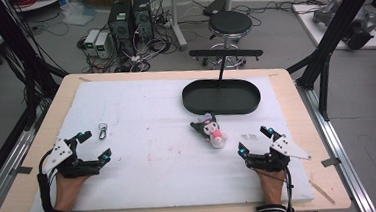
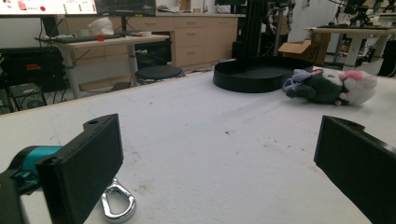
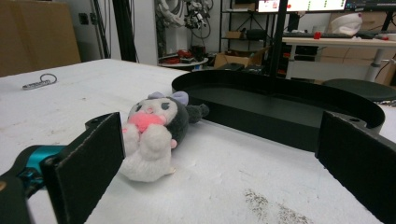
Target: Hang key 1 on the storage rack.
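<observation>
A small plush doll (image 1: 210,130) in black, white and pink lies on the white mat near the middle; it shows again as the plush doll (image 2: 334,86) and the plush doll (image 3: 153,135). Behind it sits a black oval tray (image 1: 221,106) with an upright post. A silver carabiner keyring (image 1: 102,130) lies at the left, close to my left gripper (image 1: 94,145), which rests open on the mat. My right gripper (image 1: 252,140) is open too, just right of the doll. Both hold nothing. The keyring (image 2: 116,205) lies by the left jaw, and far off as the keyring (image 3: 39,82).
The white foam mat (image 1: 150,174) covers a wooden table (image 1: 296,108). Beyond the far edge stand a black stool (image 1: 229,25), computer towers (image 1: 130,20) and tangled cables. Black frame posts (image 1: 331,36) flank the table's right side.
</observation>
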